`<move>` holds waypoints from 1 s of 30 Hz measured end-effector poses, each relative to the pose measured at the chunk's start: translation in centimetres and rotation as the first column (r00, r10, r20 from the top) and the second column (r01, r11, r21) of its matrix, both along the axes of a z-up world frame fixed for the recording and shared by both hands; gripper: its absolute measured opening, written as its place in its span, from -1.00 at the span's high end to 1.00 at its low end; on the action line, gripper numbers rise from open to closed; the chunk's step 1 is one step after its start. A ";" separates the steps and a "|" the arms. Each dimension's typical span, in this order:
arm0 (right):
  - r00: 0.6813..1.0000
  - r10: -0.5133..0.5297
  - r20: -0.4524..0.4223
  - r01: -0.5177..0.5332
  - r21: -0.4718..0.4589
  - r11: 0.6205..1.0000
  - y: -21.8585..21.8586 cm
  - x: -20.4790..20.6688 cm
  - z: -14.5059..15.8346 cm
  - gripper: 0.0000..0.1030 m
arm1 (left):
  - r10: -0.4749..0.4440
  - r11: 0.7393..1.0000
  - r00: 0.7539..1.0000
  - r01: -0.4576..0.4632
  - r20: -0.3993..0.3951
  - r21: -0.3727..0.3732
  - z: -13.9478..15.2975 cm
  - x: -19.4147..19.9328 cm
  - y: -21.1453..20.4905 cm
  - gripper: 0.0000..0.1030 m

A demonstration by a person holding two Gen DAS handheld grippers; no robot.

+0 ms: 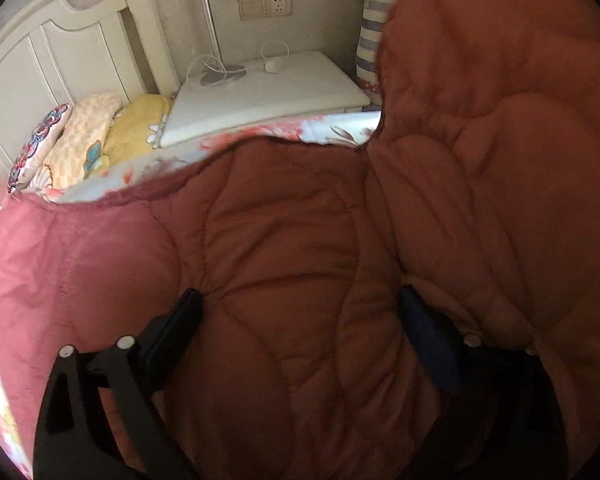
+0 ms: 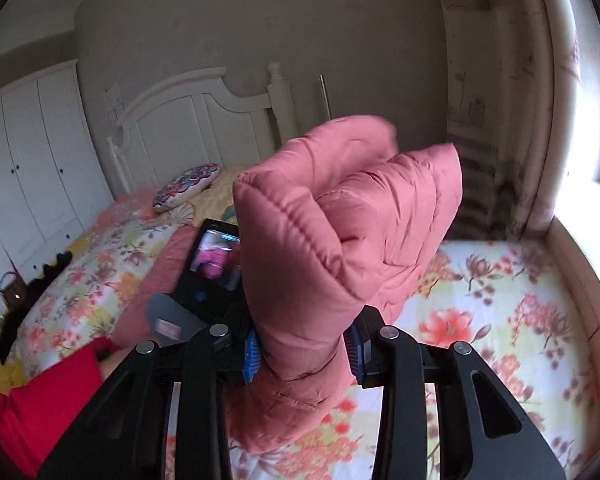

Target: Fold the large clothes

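A large pink quilted padded garment [image 1: 292, 248] fills the left wrist view and hangs up at the right. My left gripper [image 1: 300, 312] has its jaws wide apart with a thick bulge of the garment between them; whether they press on it is unclear. In the right wrist view my right gripper [image 2: 302, 350] is shut on a bunched fold of the same garment [image 2: 340, 232] and holds it up above the floral bedsheet [image 2: 500, 320]. The left gripper's body with its small screen [image 2: 216, 260] shows just left of the fold.
A white headboard [image 2: 188, 120] and pillows [image 1: 80, 140] stand at the bed's head. A white bedside pad with a lamp base and cable [image 1: 260, 88] sits beside it. White wardrobe [image 2: 28, 168] at left, curtain and window [image 2: 560, 120] at right. A red sleeve [image 2: 52, 400] shows at lower left.
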State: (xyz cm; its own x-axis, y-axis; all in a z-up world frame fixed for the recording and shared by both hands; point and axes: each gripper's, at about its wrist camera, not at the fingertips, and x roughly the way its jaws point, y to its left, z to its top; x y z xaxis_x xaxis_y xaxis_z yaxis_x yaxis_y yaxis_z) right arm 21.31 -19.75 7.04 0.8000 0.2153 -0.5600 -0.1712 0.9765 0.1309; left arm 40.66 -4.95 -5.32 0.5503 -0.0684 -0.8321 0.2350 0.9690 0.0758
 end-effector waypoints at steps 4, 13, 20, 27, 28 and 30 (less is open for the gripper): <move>0.999 -0.032 0.016 0.032 0.015 0.999 -0.9 0.2 -0.5 0.33 | 0.030 0.996 0.995 -0.038 0.093 0.085 3.1 -1.2 2.4 -0.84; 0.999 0.010 0.045 -0.012 0.045 0.999 -0.8 -0.6 0.4 0.33 | 0.075 0.968 0.995 -0.088 0.061 0.234 0.5 0.0 4.7 -0.71; 0.977 0.206 0.047 -0.205 -0.021 0.978 5.4 0.8 0.5 0.33 | 0.137 0.978 0.990 -0.142 0.045 0.152 -1.0 0.2 3.9 -0.71; 0.953 0.302 0.027 -0.301 -0.033 0.953 9.7 2.1 -0.4 0.33 | 0.124 0.992 0.992 -0.124 -0.013 0.004 -0.3 0.4 7.1 -0.72; 0.953 0.303 0.028 -0.302 -0.037 0.953 10.0 2.1 -0.3 0.33 | 0.119 0.993 0.993 -0.120 -0.021 -0.012 -0.1 0.4 7.5 -0.73; 0.954 0.300 0.027 -0.298 -0.051 0.953 10.3 2.1 -0.3 0.33 | 0.113 0.992 0.993 -0.115 -0.044 -0.060 0.7 0.2 9.3 -0.72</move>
